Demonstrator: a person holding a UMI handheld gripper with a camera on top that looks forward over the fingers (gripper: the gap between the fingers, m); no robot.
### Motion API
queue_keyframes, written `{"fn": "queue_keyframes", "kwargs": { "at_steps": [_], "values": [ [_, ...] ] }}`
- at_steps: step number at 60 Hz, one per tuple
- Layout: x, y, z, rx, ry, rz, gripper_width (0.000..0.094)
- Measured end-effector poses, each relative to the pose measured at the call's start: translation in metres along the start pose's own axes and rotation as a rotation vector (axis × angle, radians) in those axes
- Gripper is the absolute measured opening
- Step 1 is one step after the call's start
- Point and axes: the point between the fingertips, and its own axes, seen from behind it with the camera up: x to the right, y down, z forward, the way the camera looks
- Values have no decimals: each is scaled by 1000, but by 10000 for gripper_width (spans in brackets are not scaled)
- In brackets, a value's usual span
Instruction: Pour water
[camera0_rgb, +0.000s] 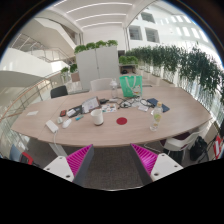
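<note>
Water for the pour was not plainly visible; the likeliest vessels were a white cup (98, 117) near the middle of the table (60, 135) and a tall, clear glass-like item (155, 117) toward the table's right end, though what either held could not be made out. In the gripper view, the gripper (112, 160) hovered short of the table's near edge, its pink pads (78, 158) spread wide apart with nothing between them, so it was released and empty. A small red disc (122, 120) lay on the table just right of the white cup, and a green bag-like object (131, 85) stood at the table's far side, with papers and small clutter to the left of the cup. Chairs (59, 91) sat around the table, and a row of green plants (185, 62) ran behind its right side. Judging from this, the task had hardly begun: a vessel had yet to be reached and grasped. The risk ahead was a long approach across a cluttered surface; a wide-open gripper coming in at the cup could brush the neighbouring clutter or knock the cup over, and an off-centre grasp on a tall glass could tip it and spill.
</note>
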Motion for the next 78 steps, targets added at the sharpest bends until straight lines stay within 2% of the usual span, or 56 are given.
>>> {"fn": "queue_keyframes", "kwargs": {
  "at_steps": [16,27,32,42,52,59,66,68,72,78],
  "values": [
    [18,11,20,-6,29,21,820],
    [91,2,79,145,28,17,821],
    [145,2,126,187,65,-13,822],
    [233,-20,235,329,114,-70,822],
    [286,-34,323,357,142,-67,818],
    [305,-42,359,381,167,-113,808],
    [312,-70,394,439,130,-21,802],
    [312,-75,392,458,118,-6,757],
    [311,-82,401,459,92,-5,533],
    [312,-84,406,471,125,-16,504]
  ]
}}
